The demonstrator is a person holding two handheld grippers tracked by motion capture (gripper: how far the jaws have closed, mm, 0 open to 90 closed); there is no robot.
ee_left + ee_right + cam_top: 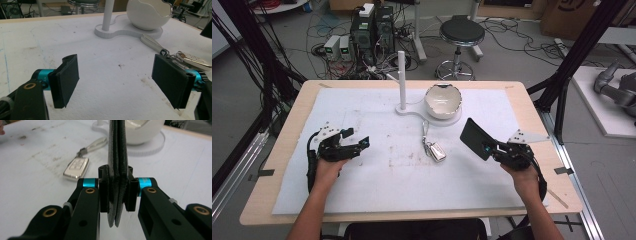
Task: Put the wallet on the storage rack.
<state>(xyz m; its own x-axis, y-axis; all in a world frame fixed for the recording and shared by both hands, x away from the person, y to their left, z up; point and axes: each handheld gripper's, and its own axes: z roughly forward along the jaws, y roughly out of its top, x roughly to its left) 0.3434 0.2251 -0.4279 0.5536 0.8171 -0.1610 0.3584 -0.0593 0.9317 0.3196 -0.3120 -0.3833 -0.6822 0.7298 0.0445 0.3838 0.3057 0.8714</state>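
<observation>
My right gripper (pixel 117 192) clamps a black wallet (pixel 117 157) edge-on between its pads; in the high view the wallet (pixel 476 138) is held up off the white mat (pixel 377 190), at the table's right side. My left gripper (pixel 120 85) sits low at the mat's left, jaws spread wide with nothing between them. Just past the wallet, toward the middle, a car key fob (pixel 436 150) lies flat on the mat, its strap (pixel 425 131) running back to the white stand (pixel 402 80). On that stand's base sits an eggshell-shaped white bowl (pixel 443 101); I cannot tell whether anything is in it.
</observation>
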